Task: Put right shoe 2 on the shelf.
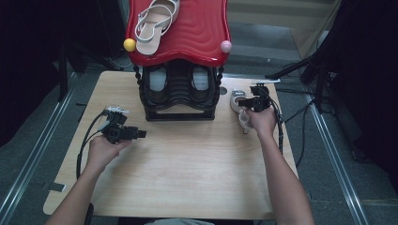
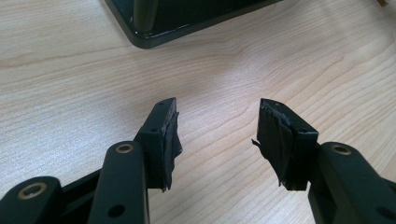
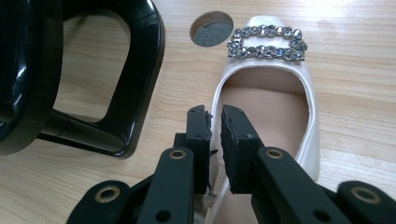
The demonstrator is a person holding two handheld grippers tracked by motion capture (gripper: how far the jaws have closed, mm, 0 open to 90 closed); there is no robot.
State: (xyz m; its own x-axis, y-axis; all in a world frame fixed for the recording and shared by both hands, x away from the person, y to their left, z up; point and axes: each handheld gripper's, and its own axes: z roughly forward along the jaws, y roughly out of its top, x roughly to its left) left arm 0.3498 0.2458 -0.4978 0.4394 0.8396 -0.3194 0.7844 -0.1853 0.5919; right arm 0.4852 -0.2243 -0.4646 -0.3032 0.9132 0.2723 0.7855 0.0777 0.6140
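My right gripper (image 3: 214, 122) is pinching the side rim of the white shoe (image 3: 273, 100), jaws nearly together with the thin edge between them. The shoe is lying flat on the table (image 1: 187, 164), just right of the black rack (image 1: 179, 91), its rhinestone buckle (image 3: 267, 43) pointing away from me. In the high view my right hand (image 1: 261, 119) and the right gripper (image 1: 253, 101) are covering most of the shoe (image 1: 236, 101); I am only making out its pale toe and a bit of heel below my hand.

Beside the buckle a round grey hole (image 3: 211, 28) is sitting in the tabletop. The rack's glossy black leg (image 3: 119, 88) is curving close at the shoe's left, near but apart from it.

My left gripper (image 2: 217, 135) is hanging wide open over bare wood, gripping nothing, with the rack's base corner (image 2: 154, 28) ahead of it. From above, my left hand (image 1: 104, 150) is holding the left gripper (image 1: 123, 132) left of the rack.

Up top, a strappy sandal (image 1: 155, 23) is lying on the red shelf (image 1: 197, 33), the shelf's far end cut off by the frame. A yellow ball (image 1: 129, 45) and a pink ball (image 1: 226, 46) are capping its front corners. Under the shelf, dark shoes (image 1: 178, 79) are sitting in shadow, hard to make out.
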